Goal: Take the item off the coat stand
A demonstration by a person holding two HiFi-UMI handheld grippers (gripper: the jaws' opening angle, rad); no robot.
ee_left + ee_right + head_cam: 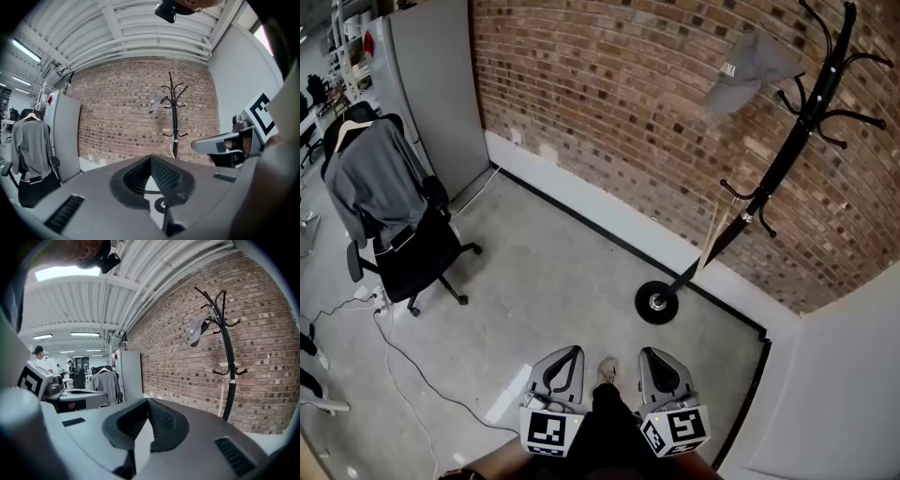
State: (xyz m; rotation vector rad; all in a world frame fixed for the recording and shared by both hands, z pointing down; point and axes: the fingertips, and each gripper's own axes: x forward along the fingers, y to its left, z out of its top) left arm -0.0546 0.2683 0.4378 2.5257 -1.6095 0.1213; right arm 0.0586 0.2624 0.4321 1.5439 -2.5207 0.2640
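Note:
A grey cap hangs from a top hook of the black coat stand, which rises from a round base by the brick wall. Both grippers are held low and close to me, well short of the stand. My left gripper and right gripper are shut, side by side, with nothing in them. In the left gripper view the jaws meet, with the stand and cap far ahead. The right gripper view shows its jaws shut and empty, and the cap high on the stand.
A black office chair draped with a grey jacket stands at the left beside a grey partition. A cable trails over the concrete floor. A thin wooden stick leans by the stand. A white wall closes the right.

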